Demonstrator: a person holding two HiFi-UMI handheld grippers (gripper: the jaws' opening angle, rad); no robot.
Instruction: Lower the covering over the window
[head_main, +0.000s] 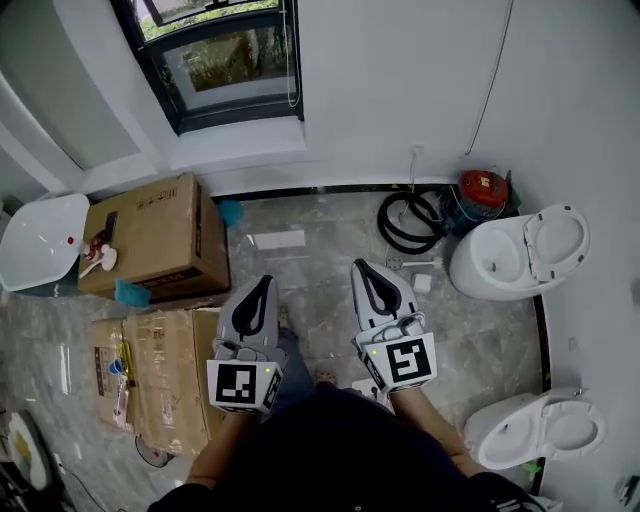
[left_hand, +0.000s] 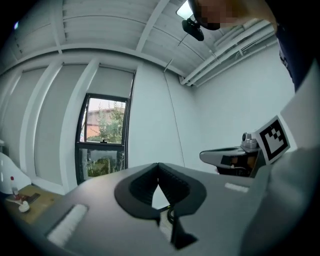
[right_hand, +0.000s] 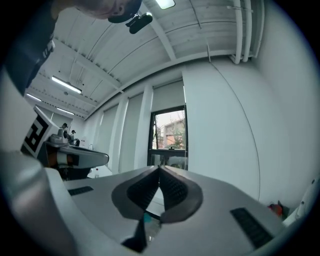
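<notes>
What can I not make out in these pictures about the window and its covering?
- Head view: the window is cut off by the upper edge, so its top and any covering are out of frame.
- Head view: the thin cord beside it runs out of frame, so its upper end is unseen.
- Right gripper view: the body of the shut right tongs hides the window's lower edge.
</notes>
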